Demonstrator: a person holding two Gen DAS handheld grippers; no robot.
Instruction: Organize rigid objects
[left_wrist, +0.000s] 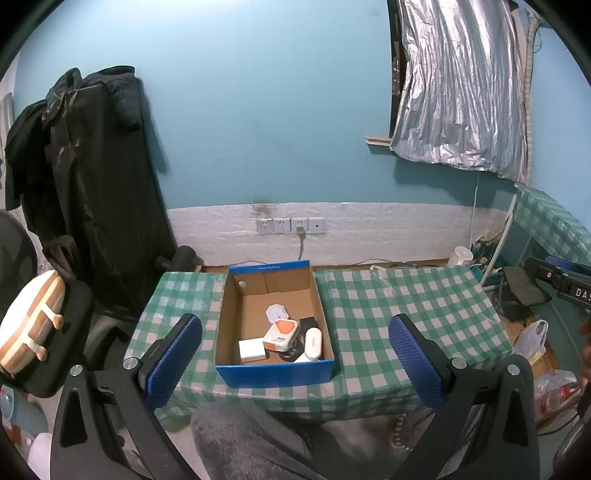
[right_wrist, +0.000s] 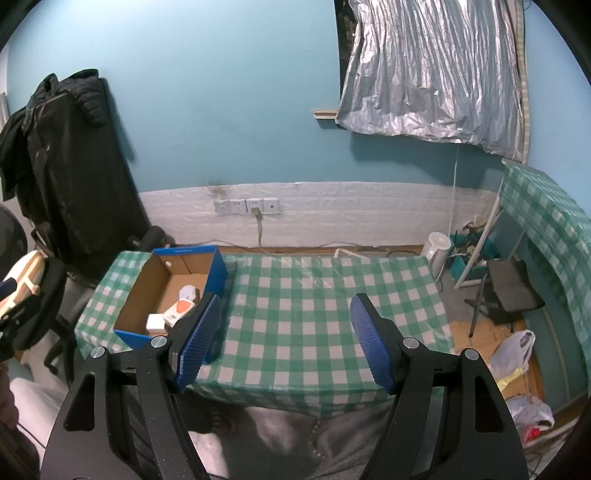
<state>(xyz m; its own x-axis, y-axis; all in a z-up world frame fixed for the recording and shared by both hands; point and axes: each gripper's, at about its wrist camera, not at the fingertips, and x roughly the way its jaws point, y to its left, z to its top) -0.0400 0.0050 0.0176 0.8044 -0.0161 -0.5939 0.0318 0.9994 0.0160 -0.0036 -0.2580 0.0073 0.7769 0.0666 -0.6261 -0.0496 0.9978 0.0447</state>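
Note:
A blue cardboard box (left_wrist: 275, 376) stands on the green checked table (left_wrist: 406, 314). In it lie several small things: an orange and white case (left_wrist: 280, 334), a white cube (left_wrist: 252, 350), a white oval device (left_wrist: 313, 343), a white hexagonal piece (left_wrist: 277, 312) and a black item (left_wrist: 306, 322). My left gripper (left_wrist: 295, 354) is open and empty, held back over the table's near edge in front of the box. My right gripper (right_wrist: 286, 339) is open and empty, to the right of the box (right_wrist: 133, 336) over bare tablecloth (right_wrist: 314, 295).
Dark coats (left_wrist: 92, 184) hang at the left over a black chair (left_wrist: 55, 350) with a striped cushion (left_wrist: 29, 325). Wall sockets (left_wrist: 291, 225) sit behind the table. A white kettle (right_wrist: 437, 247), a folding stool (right_wrist: 509, 291) and plastic bags (right_wrist: 513, 350) stand on the floor at the right.

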